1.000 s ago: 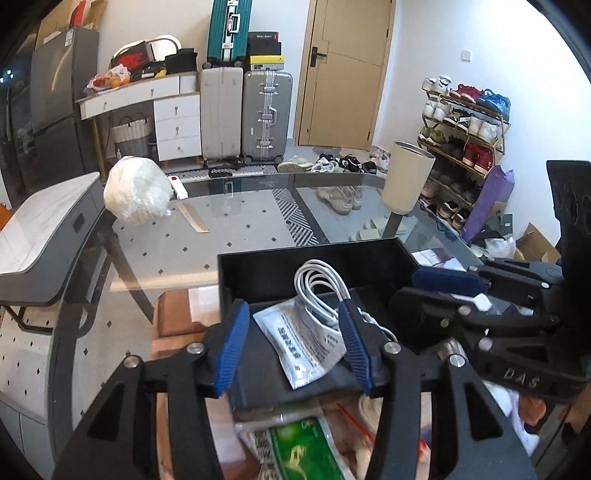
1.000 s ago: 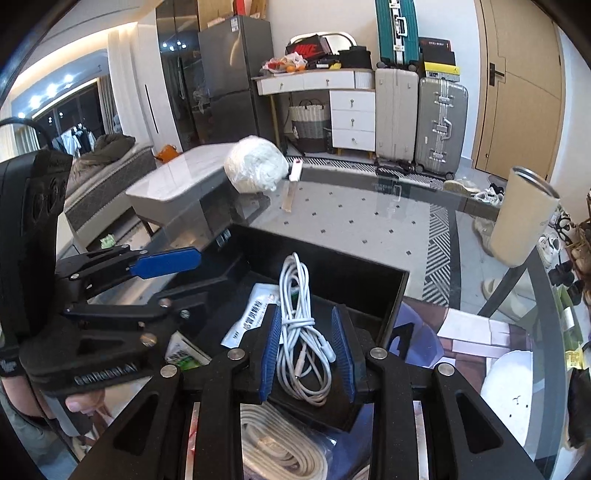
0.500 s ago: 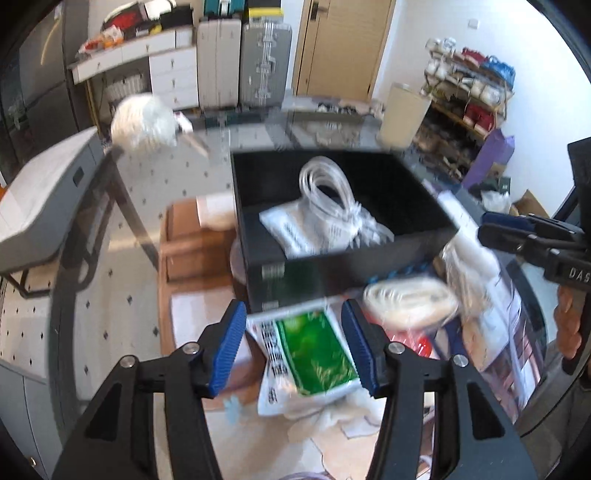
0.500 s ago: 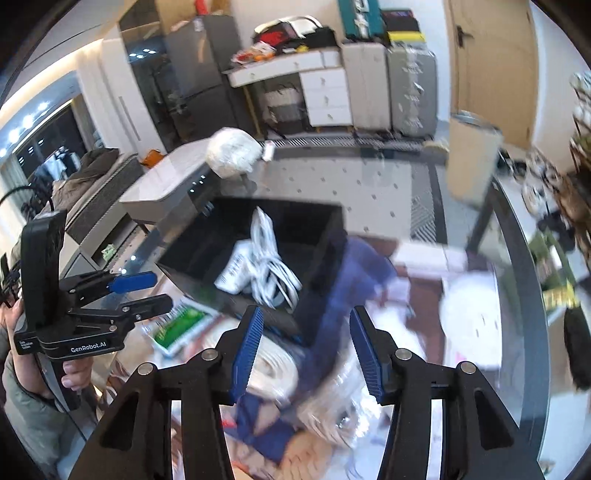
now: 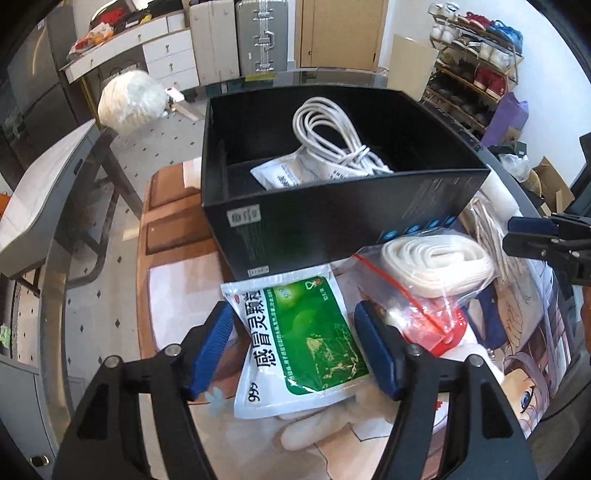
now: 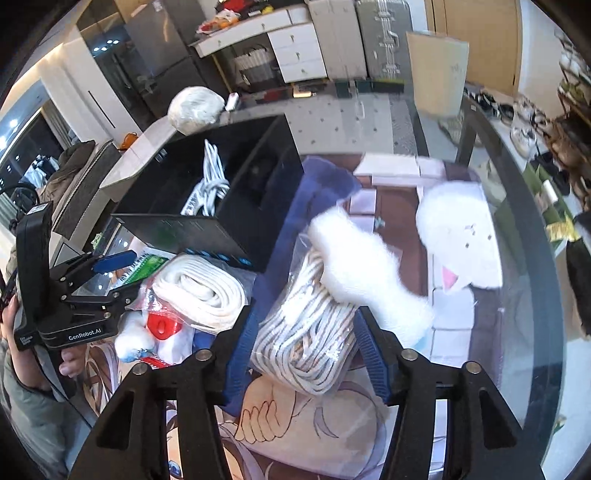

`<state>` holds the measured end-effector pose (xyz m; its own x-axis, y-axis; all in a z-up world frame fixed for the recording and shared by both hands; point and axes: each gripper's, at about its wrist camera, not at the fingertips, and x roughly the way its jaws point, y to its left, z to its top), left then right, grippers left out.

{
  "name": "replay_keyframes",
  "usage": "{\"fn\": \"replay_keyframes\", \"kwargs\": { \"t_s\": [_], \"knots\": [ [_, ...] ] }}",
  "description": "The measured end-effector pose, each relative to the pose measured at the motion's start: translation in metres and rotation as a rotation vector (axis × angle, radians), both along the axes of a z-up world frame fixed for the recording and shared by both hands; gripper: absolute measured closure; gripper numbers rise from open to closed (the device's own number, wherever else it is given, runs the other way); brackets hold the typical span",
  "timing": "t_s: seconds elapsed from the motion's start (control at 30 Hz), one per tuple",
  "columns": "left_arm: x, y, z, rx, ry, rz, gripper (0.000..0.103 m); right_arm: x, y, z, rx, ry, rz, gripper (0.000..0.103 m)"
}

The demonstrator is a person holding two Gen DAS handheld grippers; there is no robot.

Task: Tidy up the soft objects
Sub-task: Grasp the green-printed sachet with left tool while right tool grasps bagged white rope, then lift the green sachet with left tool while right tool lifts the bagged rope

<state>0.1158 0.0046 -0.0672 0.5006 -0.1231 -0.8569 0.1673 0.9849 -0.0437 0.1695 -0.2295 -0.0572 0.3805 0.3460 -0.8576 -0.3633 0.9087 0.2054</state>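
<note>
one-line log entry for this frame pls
left gripper: open over green sachet | right gripper: open around bagged rope | box: holds cable, white sachet

Cable coil [image 5: 334, 138] and sachet [image 5: 284, 173] in box [image 5: 332, 218]. Medicine pouch [image 5: 295, 343] before box, bagged strap roll [image 5: 437, 264] to its right. Bagged rope [image 6: 310, 332] right of roll.

A round glass-topped table [image 6: 480, 122] carries an illustrated anime-print mat [image 5: 517, 387] at its near edge. A beige cylindrical container [image 6: 437, 74] stands at the table's far edge. Beyond are two grey hard-shell suitcases [image 5: 236, 33], a white chest of drawers [image 5: 162, 55], a wooden door [image 5: 340, 29], and a shoe rack [image 5: 476, 55] against the right wall.
</note>
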Motion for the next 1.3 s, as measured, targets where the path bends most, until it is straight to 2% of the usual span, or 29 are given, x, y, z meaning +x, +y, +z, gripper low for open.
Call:
{"fn": "replay_keyframes", "kwargs": {
  "t_s": [0.13, 0.23, 0.3, 0.33, 0.4, 0.43, 0.5, 0.67, 0.73, 0.77, 0.8, 0.83, 0.87, 0.93, 0.97, 1.0, 1.07, 1.1, 1.13, 1.17, 1.2, 1.23, 1.3],
  "knots": [
    [0.000, 0.004, -0.005, -0.002, 0.018, 0.015, 0.033, 0.002, 0.009, -0.007, -0.031, -0.009, -0.008, 0.028],
    [0.000, 0.004, -0.007, 0.013, 0.017, 0.021, 0.031, 0.006, 0.016, -0.018, -0.043, 0.011, -0.002, 0.026],
    [0.001, 0.004, -0.008, 0.028, 0.015, 0.024, 0.033, 0.006, 0.022, -0.019, -0.064, -0.011, 0.011, 0.025],
    [0.002, 0.004, -0.008, 0.030, 0.014, 0.023, 0.034, 0.004, 0.027, -0.020, -0.090, -0.019, 0.025, 0.031],
    [0.001, 0.005, -0.008, 0.027, 0.011, 0.024, 0.051, -0.001, 0.031, -0.019, -0.103, -0.031, 0.059, 0.051],
    [-0.001, 0.004, -0.007, 0.026, 0.007, 0.018, 0.054, -0.003, 0.031, -0.018, -0.104, -0.030, 0.067, 0.055],
    [-0.004, 0.003, -0.006, 0.035, 0.010, -0.008, 0.067, -0.010, 0.031, -0.017, -0.109, -0.032, 0.099, 0.060],
    [-0.017, 0.008, -0.002, 0.024, 0.017, -0.047, 0.077, -0.027, 0.026, -0.014, -0.112, -0.041, 0.141, 0.067],
    [-0.024, 0.012, 0.002, -0.003, 0.013, -0.052, 0.076, -0.033, 0.025, -0.011, -0.106, -0.048, 0.155, 0.068],
    [-0.027, 0.014, 0.004, -0.012, 0.007, -0.052, 0.069, -0.036, 0.026, -0.010, -0.107, -0.052, 0.162, 0.068],
    [-0.031, 0.016, 0.005, -0.024, 0.000, -0.048, 0.052, -0.039, 0.027, -0.010, -0.113, -0.056, 0.167, 0.068],
    [-0.032, 0.017, 0.004, -0.031, 0.004, -0.045, 0.048, -0.041, 0.030, -0.011, -0.133, -0.058, 0.176, 0.066],
    [-0.032, 0.017, -0.001, -0.027, 0.029, -0.047, 0.048, -0.042, 0.035, -0.014, -0.167, -0.050, 0.194, 0.066],
    [-0.033, 0.014, -0.003, -0.009, 0.016, -0.051, 0.042, -0.040, 0.034, -0.017, -0.181, -0.066, 0.207, 0.058],
    [-0.033, 0.011, -0.004, 0.021, 0.012, -0.055, 0.035, -0.039, 0.034, -0.018, -0.179, -0.059, 0.206, 0.055],
    [-0.033, 0.007, -0.004, 0.045, 0.012, -0.059, 0.032, -0.038, 0.034, -0.020, -0.176, -0.049, 0.207, 0.050],
    [-0.031, 0.009, -0.005, 0.043, 0.019, -0.038, 0.033, -0.038, 0.036, -0.021, -0.179, -0.052, 0.214, 0.048],
    [-0.029, 0.013, -0.005, 0.016, 0.022, -0.027, 0.036, -0.039, 0.037, -0.021, -0.188, -0.058, 0.216, 0.047],
    [-0.029, 0.013, -0.005, 0.025, 0.025, -0.034, 0.038, -0.040, 0.038, -0.021, -0.199, -0.065, 0.218, 0.048],
    [-0.028, 0.012, -0.005, 0.032, 0.024, -0.041, 0.049, -0.041, 0.038, -0.020, -0.210, -0.073, 0.219, 0.051],
    [-0.028, 0.012, -0.004, 0.027, 0.023, -0.043, 0.063, -0.042, 0.038, -0.020, -0.210, -0.078, 0.220, 0.060],
    [-0.028, 0.011, -0.003, 0.027, 0.018, -0.050, 0.069, -0.042, 0.037, -0.018, -0.193, -0.075, 0.216, 0.066],
    [-0.028, 0.009, -0.001, 0.030, 0.015, -0.062, 0.084, -0.040, 0.032, -0.014, -0.173, -0.078, 0.195, 0.071]
  ]
}}
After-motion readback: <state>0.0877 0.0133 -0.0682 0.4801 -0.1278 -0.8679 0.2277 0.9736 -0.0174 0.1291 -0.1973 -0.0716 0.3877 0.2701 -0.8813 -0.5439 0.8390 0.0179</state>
